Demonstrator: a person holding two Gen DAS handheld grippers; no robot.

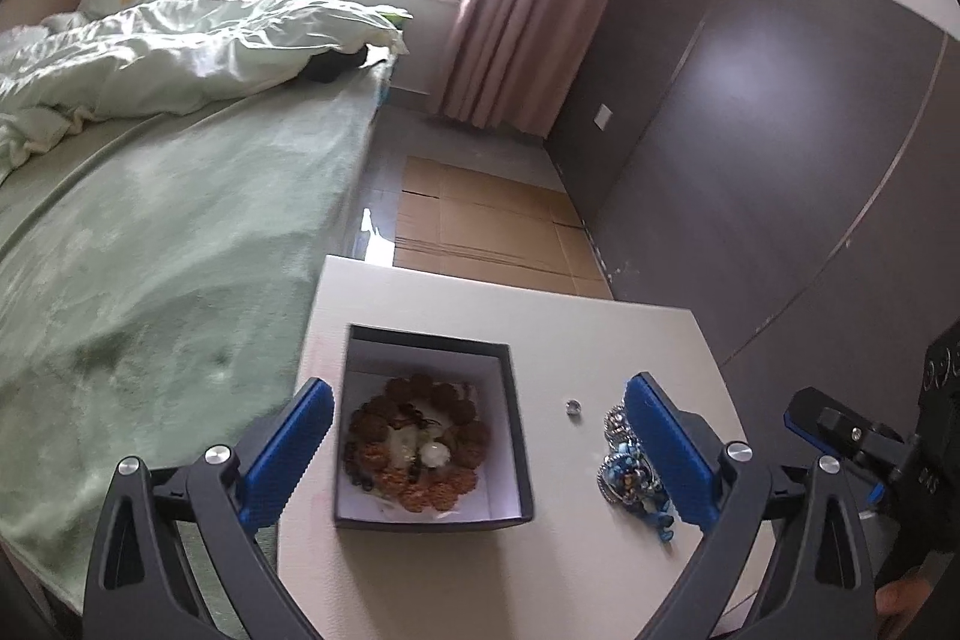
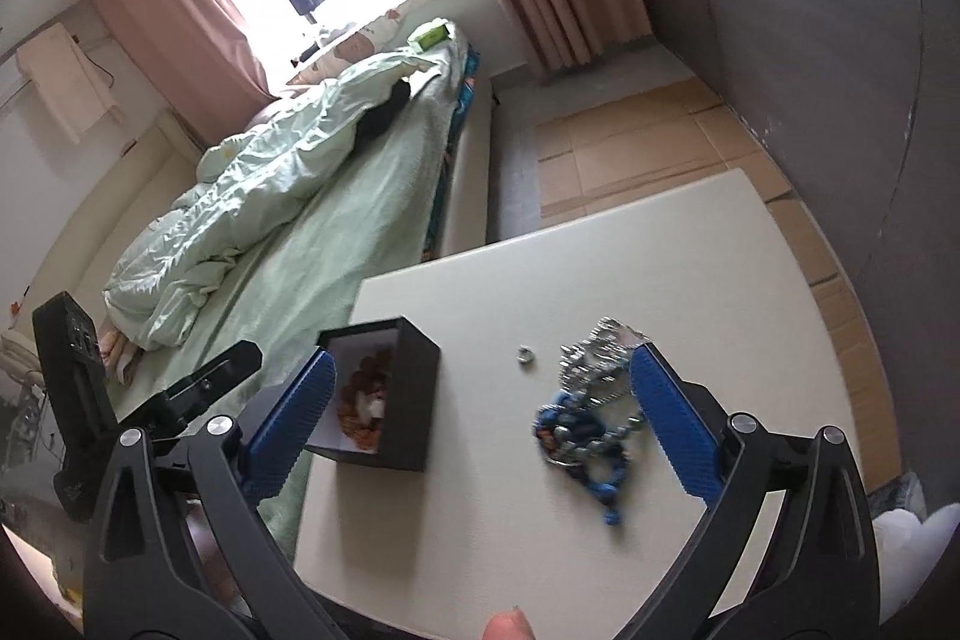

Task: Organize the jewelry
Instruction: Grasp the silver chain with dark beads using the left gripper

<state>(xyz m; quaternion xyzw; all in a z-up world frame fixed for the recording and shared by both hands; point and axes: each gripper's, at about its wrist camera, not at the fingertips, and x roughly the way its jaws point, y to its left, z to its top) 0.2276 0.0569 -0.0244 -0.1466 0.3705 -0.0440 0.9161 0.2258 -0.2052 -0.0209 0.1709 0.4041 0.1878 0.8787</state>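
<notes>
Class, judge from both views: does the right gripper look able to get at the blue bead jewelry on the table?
Probably yes. The right gripper stands open with the blue bead jewelry lying between its fingers' lines on the bare table; nothing covers it.

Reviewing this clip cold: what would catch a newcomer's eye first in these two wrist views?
First, the open black box on the white table, holding a brown bead bracelet. To its right on the tabletop lies a tangle of blue and silver jewelry, with a small ring loose between box and tangle. Both the left gripper and right gripper hang wide open, holding nothing.
</notes>
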